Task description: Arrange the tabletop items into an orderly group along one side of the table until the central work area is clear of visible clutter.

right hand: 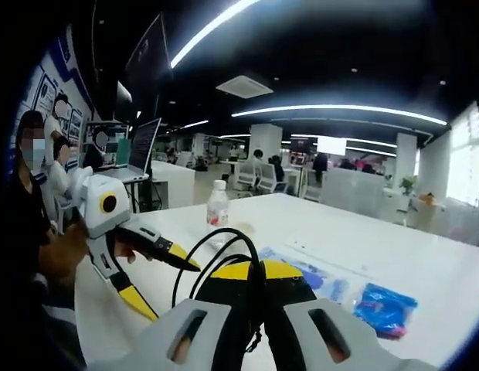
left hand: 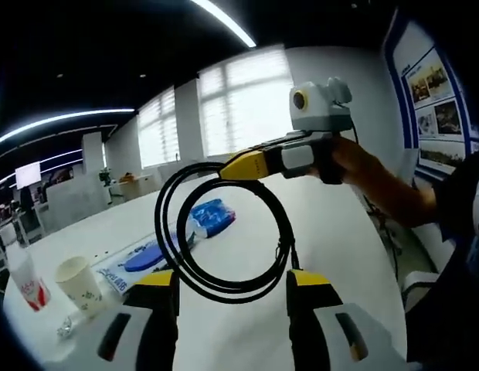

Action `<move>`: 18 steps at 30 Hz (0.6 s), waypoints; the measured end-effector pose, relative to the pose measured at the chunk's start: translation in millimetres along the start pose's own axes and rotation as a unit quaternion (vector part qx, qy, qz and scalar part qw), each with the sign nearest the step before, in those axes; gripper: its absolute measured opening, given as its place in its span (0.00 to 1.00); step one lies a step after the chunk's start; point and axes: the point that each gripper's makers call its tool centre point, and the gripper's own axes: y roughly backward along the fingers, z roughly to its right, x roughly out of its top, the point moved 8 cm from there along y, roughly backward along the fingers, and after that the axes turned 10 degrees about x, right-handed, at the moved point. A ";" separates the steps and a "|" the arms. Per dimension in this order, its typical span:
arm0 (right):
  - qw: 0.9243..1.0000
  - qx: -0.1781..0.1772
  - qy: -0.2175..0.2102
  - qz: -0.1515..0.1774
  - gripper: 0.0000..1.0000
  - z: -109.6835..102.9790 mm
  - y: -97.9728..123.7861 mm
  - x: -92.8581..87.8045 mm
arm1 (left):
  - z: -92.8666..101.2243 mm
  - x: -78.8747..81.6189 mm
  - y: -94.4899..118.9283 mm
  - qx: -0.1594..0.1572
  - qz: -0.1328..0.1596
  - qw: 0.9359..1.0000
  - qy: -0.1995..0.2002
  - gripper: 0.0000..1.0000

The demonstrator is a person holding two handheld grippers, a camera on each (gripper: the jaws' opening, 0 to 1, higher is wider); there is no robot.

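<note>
Right now your right gripper (left hand: 228,171) is pinching the coiled black cable (left hand: 224,232) at the top of its loop, its yellow-tipped fingers pressed together on the strand, so the coil hangs in the air above the white desk (left hand: 324,224). In the left gripper view the loop dangles between your left gripper's (left hand: 233,287) own fingers, which stand spread wide on either side of the coil's lower edge — whether they touch it you cannot tell. In the right gripper view the cable (right hand: 224,270) runs down between the closed yellow tips (right hand: 251,272), and the left gripper (right hand: 166,282) shows to the cable's left, its fingers apart.

Taking the cable as the landmark in the left gripper view: behind it, seen through the loop, a crumpled blue bag (left hand: 211,215) lies on the desk. Below and left of the coil lies a flat blue-and-white packet (left hand: 135,263), and farther left a paper cup (left hand: 79,284) stands upright, with a second cup (left hand: 27,280) marked in red beyond it, near the desk's edge.

In the right gripper view, a plastic bottle (right hand: 217,207) stands upright on the desk behind the cable — the blue bag (right hand: 385,308) lies well to the right.
</note>
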 end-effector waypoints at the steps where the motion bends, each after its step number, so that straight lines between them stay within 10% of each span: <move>1: 1.000 -0.003 -0.001 0.001 0.00 1.7 3.0 -0.1 | 1.7 1.6 -2.0 -0.002 0.001 1.000 -0.002 0.54; 18: 0.999 -0.049 -0.003 -0.009 0.00 24.0 39.4 -10.8 | 25.2 12.8 -36.1 -0.042 0.006 0.999 -0.005 0.54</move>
